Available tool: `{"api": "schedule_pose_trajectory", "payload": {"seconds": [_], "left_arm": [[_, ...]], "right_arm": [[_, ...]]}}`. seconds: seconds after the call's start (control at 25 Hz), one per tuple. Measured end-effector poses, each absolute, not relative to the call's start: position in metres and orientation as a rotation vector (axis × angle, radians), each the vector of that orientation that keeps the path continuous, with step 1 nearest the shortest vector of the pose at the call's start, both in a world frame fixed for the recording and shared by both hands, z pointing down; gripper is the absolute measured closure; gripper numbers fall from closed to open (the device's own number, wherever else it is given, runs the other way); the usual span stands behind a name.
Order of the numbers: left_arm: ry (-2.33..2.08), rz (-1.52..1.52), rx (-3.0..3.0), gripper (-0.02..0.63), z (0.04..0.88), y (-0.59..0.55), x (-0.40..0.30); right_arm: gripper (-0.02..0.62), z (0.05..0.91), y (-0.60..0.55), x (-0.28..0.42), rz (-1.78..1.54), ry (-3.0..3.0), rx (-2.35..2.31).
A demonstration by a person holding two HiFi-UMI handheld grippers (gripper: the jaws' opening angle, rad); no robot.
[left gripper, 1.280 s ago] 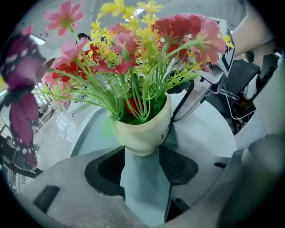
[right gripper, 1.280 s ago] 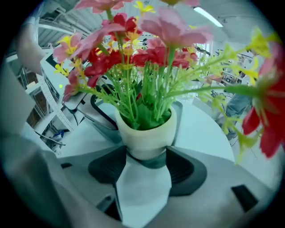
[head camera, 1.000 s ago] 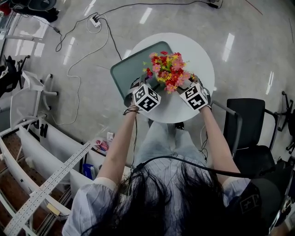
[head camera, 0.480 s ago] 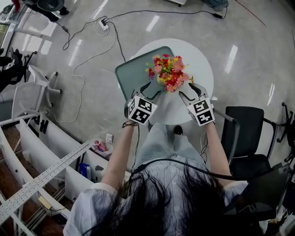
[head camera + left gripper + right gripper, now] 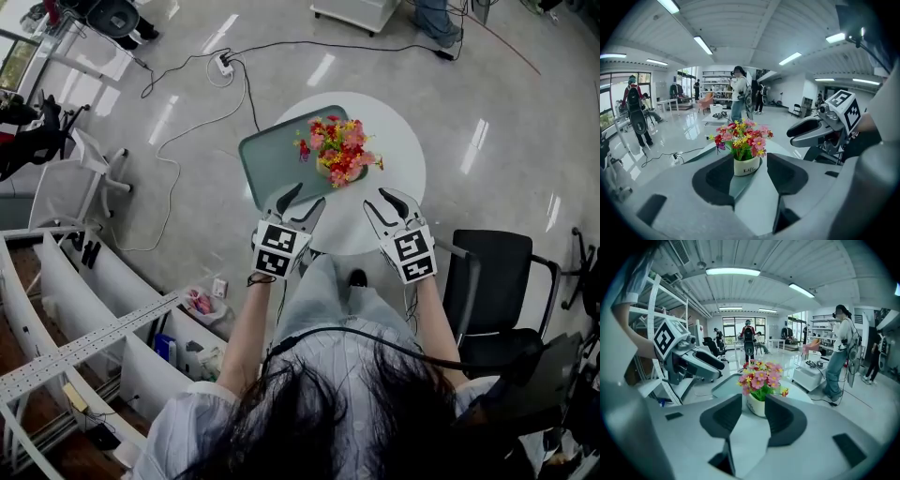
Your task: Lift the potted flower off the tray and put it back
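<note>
The potted flower (image 5: 337, 150), a white pot of red, pink and yellow blooms, stands on the green tray (image 5: 272, 155), near its right side, on the round white table (image 5: 398, 141). Both grippers hover at the table's near edge, short of the pot. My left gripper (image 5: 300, 202) is open, its jaws wide apart and empty. My right gripper (image 5: 386, 202) is also open, but its jaws have just been closing and nothing is between them. In the left gripper view the pot (image 5: 746, 165) shows beyond the jaws, with the right gripper (image 5: 811, 133) to the side. In the right gripper view the pot (image 5: 757, 405) stands ahead.
A black chair (image 5: 511, 272) stands right of the table. Cables and a power strip (image 5: 223, 64) lie on the floor behind it. White shelving (image 5: 84, 309) runs along the left. People (image 5: 840, 350) stand far off in the room.
Both grippers have drawn back from the pot's sides toward the person and risen. The right jaws have narrowed. The pot stays standing on the tray.
</note>
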State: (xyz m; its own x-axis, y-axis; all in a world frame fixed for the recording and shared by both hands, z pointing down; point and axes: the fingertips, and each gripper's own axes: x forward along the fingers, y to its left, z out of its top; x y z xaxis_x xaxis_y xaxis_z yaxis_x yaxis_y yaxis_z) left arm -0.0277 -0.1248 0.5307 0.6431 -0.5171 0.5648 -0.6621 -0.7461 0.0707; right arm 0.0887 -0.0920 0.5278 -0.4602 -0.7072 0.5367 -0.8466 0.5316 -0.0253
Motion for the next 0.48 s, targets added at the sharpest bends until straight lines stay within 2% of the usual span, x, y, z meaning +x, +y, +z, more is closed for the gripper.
{"api": "schedule_pose_trajectory", "payload": {"seconds": [0.48], "left_arm": [[-1.027, 0.646, 2.585, 0.374, 0.497, -0.062, -0.009]], "right_arm": [[0.476, 0.488, -0.041, 0.092, 0.336, -2.407, 1.256]]}}
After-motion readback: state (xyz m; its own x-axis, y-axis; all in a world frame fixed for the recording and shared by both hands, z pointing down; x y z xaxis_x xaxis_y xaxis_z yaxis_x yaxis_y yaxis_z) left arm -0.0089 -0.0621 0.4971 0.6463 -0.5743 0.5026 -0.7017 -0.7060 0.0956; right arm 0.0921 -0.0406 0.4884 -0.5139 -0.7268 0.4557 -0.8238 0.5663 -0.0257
